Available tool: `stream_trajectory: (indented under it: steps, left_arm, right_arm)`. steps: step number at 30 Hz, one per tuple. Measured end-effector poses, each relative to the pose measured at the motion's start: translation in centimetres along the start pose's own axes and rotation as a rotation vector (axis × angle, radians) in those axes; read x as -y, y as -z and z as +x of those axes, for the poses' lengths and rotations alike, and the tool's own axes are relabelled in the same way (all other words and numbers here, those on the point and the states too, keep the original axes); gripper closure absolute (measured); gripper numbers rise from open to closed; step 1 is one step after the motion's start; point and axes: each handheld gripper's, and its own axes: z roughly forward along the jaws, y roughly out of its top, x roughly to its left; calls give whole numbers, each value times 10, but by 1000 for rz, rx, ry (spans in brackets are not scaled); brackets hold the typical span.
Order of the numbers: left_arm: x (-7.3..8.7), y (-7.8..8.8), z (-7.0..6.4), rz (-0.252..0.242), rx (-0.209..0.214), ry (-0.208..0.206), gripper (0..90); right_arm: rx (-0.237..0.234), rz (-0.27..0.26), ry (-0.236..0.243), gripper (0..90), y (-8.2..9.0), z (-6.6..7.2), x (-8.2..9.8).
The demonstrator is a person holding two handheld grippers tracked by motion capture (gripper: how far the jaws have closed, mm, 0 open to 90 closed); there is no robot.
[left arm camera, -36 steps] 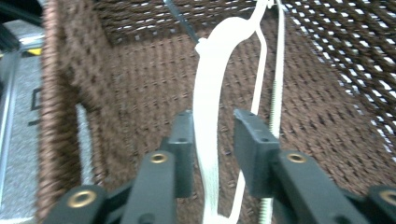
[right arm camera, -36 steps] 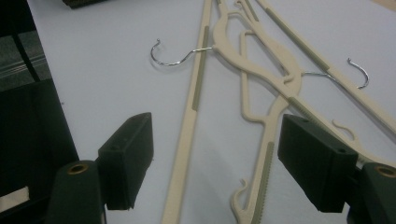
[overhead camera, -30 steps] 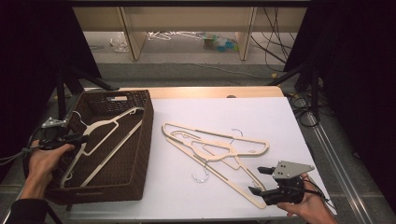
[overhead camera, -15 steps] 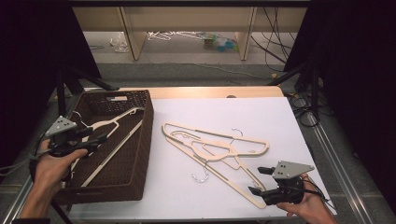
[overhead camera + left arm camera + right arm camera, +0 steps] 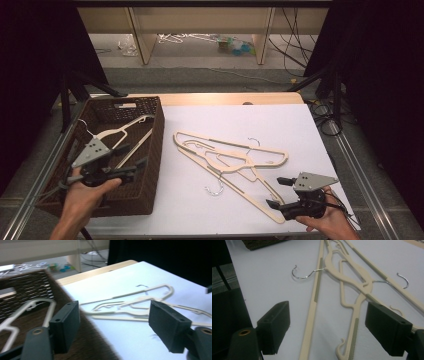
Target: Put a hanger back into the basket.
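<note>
Left gripper point(image 5: 134, 159) shifted rightward since the earlier frame, now above the near right wall of the brown woven basket point(image 5: 150, 165); jaws just opening, wide apart, nothing between them. Right gripper point(image 5: 276, 192) unmoved at the near right of the white tabletop point(image 5: 300, 130), jaws spread and just opening a little further, straddling the near ends of the cream hangers point(image 5: 235, 160) without pressing on them. One cream hanger point(image 5: 117, 132) inside the basket. Loose hangers overlapping mid-tabletop, metal hooks point(image 5: 215, 186) showing. Beyond the tabletop, wooden shelving point(image 5: 200, 20) and floor clutter.
</note>
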Motion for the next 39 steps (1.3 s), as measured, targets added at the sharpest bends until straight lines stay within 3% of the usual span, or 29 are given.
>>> stream_trajectory:
  steps: [3,5,10,16,21,22,28,39]
  left_arm:
    - [3,-10,-26,-10,60,-27,199]
    - [5,-13,-32,-12,72,-18,193]
    - [15,-27,-63,10,119,-71,173]
    - [35,-40,-79,7,158,-53,172]
    - [44,-46,-83,11,162,-84,169]
    - [46,-47,-84,12,153,-71,169]
    - [58,-51,-90,22,184,-99,168]
    - [69,-53,-93,14,178,-121,168]
  right_arm:
    - [-10,-11,-7,190,-2,-1,2]
    - [-9,-11,-10,189,-2,-2,3]
    - [-4,-42,-25,181,-1,-2,2]
    - [14,-58,-34,172,0,-2,2]
    - [10,-51,-44,173,0,0,3]
    - [11,-46,-43,173,0,0,4]
    - [11,-42,-36,174,-1,0,5]
    - [25,-30,10,189,-17,-11,0]
